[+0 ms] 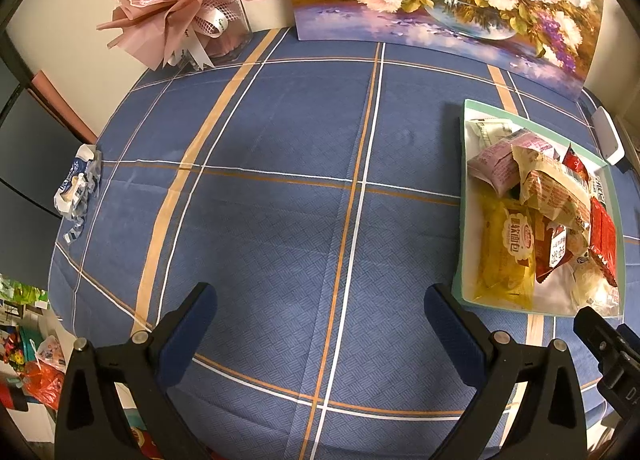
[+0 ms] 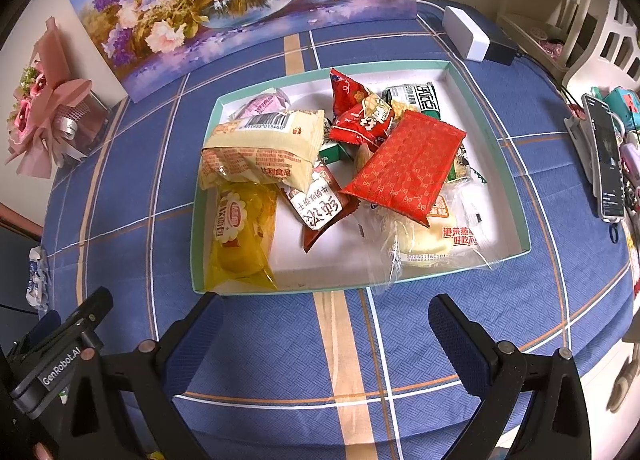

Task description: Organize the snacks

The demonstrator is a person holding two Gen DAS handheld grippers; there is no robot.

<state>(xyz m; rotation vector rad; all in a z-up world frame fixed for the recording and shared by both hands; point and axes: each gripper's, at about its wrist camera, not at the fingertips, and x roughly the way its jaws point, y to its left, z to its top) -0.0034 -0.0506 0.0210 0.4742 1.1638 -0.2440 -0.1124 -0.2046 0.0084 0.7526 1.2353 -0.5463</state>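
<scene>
A shallow white tray with a teal rim (image 2: 506,164) holds several snack packets: a yellow bread pack (image 2: 244,236), a cream pack (image 2: 264,152), a red patterned pack (image 2: 404,168), a brown biscuit pack (image 2: 320,208) and a clear-wrapped cake (image 2: 436,240). The tray also shows at the right of the left wrist view (image 1: 460,196). My right gripper (image 2: 326,324) is open and empty, just in front of the tray's near edge. My left gripper (image 1: 320,312) is open and empty over bare blue cloth, left of the tray.
A blue checked tablecloth (image 1: 280,180) covers the table. A flower painting (image 2: 240,0) and a pink bouquet (image 1: 180,0) stand at the back. A crumpled blue-white wrapper (image 1: 78,188) lies at the left edge. A white box (image 2: 466,34) and a phone (image 2: 606,156) are at the right.
</scene>
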